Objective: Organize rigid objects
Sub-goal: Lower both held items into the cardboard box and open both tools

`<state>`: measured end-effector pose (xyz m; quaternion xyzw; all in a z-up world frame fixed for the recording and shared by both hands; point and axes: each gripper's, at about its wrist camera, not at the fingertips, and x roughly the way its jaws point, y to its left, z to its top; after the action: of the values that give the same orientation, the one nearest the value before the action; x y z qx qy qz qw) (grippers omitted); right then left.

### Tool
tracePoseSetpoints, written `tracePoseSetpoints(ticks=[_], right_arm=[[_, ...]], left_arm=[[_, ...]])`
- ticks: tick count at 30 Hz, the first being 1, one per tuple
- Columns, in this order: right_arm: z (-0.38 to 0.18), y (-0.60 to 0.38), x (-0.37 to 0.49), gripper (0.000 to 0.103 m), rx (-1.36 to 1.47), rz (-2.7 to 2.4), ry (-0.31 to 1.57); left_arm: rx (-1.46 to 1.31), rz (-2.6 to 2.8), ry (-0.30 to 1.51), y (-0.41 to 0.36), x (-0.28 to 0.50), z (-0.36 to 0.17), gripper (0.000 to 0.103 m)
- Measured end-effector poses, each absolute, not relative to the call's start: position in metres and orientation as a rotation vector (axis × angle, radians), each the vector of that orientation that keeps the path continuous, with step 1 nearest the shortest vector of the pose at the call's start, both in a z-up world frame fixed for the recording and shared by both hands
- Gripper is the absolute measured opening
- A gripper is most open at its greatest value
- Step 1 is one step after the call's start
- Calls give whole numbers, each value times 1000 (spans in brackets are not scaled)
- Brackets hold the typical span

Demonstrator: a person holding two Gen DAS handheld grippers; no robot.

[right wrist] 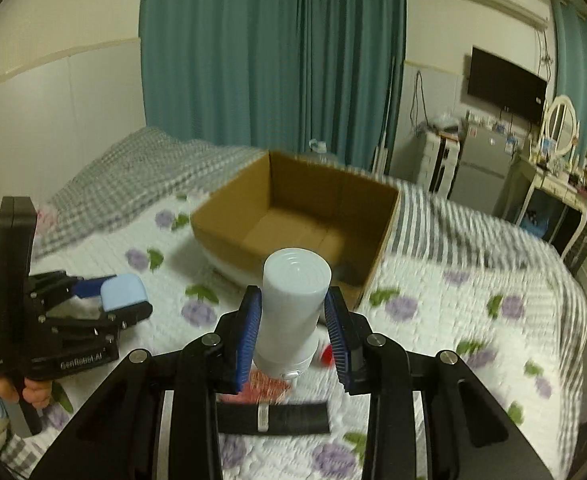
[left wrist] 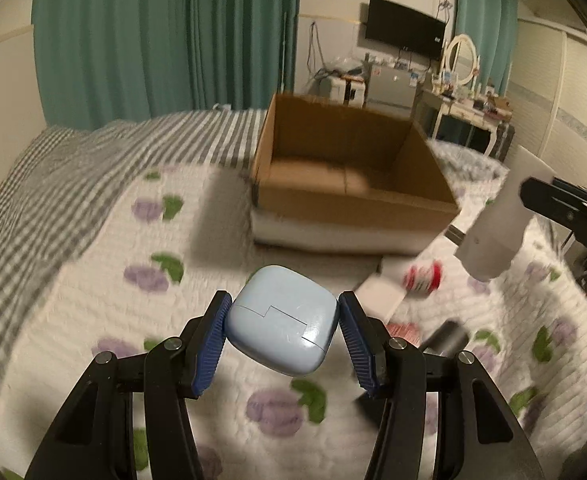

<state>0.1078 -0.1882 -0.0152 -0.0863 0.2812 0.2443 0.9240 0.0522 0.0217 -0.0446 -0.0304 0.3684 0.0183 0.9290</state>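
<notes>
My left gripper (left wrist: pixel 280 316) is shut on a pale blue rounded case (left wrist: pixel 283 322) and holds it above the bed; it also shows in the right wrist view (right wrist: pixel 123 292). My right gripper (right wrist: pixel 293 316) is shut on a white cylindrical bottle (right wrist: pixel 293 304), bottom end facing forward; the bottle also shows at the right of the left wrist view (left wrist: pixel 497 224). An open, empty cardboard box (left wrist: pixel 353 200) sits on the bed ahead of both grippers, also in the right wrist view (right wrist: pixel 293 216).
A red and white can (left wrist: pixel 423 276), a white flat box (left wrist: pixel 381 296), a dark cylinder (left wrist: pixel 449 336) and a black strip with a white band (right wrist: pixel 273 418) lie on the flowered quilt (left wrist: pixel 93 280). Green curtains, a dresser and a TV stand behind.
</notes>
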Motion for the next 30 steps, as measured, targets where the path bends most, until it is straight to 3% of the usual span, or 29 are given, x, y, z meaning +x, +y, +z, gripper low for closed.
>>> tracePoseSetpoints(ticks=[8, 12, 20, 28, 29, 30], right_arm=[[42, -178, 146, 32, -184, 494, 443], [51, -170, 177, 32, -174, 481, 427], [13, -153, 243, 32, -182, 457, 501], [-45, -149, 290, 33, -155, 481, 647], [-49, -149, 295, 39, -154, 482, 668], [-51, -150, 296, 59, -157, 466, 676]], left_arm=[[-18, 13, 617, 8, 107, 28, 56], [5, 20, 597, 4, 144, 38, 56], [39, 24, 672, 2, 216, -14, 56], [98, -2, 695, -7, 227, -45, 59], [100, 3, 689, -8, 225, -44, 60], [103, 8, 683, -8, 222, -41, 60]])
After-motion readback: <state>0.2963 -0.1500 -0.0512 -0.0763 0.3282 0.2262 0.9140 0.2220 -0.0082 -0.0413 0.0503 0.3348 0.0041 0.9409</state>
